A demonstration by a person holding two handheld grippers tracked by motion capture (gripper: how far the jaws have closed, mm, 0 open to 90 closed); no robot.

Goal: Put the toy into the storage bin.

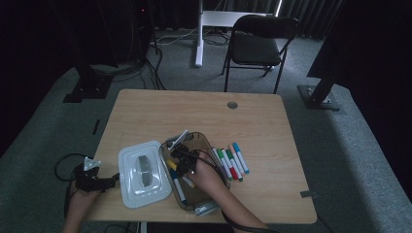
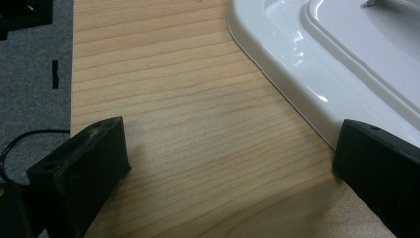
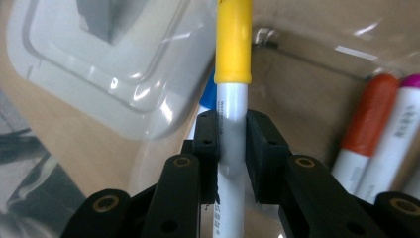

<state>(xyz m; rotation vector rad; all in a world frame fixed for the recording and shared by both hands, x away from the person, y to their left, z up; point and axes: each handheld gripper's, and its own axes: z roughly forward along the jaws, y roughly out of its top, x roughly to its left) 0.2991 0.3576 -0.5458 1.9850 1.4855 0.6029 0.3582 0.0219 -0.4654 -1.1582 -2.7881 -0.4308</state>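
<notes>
A clear plastic bin (image 1: pixel 204 145) stands on the wooden table (image 1: pixel 194 111), with its white lid (image 1: pixel 141 177) lying flat to its left. My right gripper (image 1: pixel 183 159) reaches down into the bin, shut on a white marker with a yellow cap (image 3: pixel 233 44). The marker sticks out past the jaws, and its yellow cap (image 1: pixel 171 164) points toward the lid. An orange-capped marker (image 3: pixel 369 119) and a purple-capped marker (image 3: pixel 403 124) lie in the bin beside it. My left gripper (image 1: pixel 104 183) rests open at the table's left edge. Its jaws (image 2: pixel 230 148) have bare wood between them, and the lid (image 2: pixel 307 64) lies just beside one jaw.
Several markers (image 1: pixel 232 162) with green, red, orange and blue caps lie in a row on the table to the right of the bin. Another marker (image 1: pixel 179 190) lies inside the bin. A black folding chair (image 1: pixel 257 43) stands beyond the table's far edge. Cables trail on the carpet at left.
</notes>
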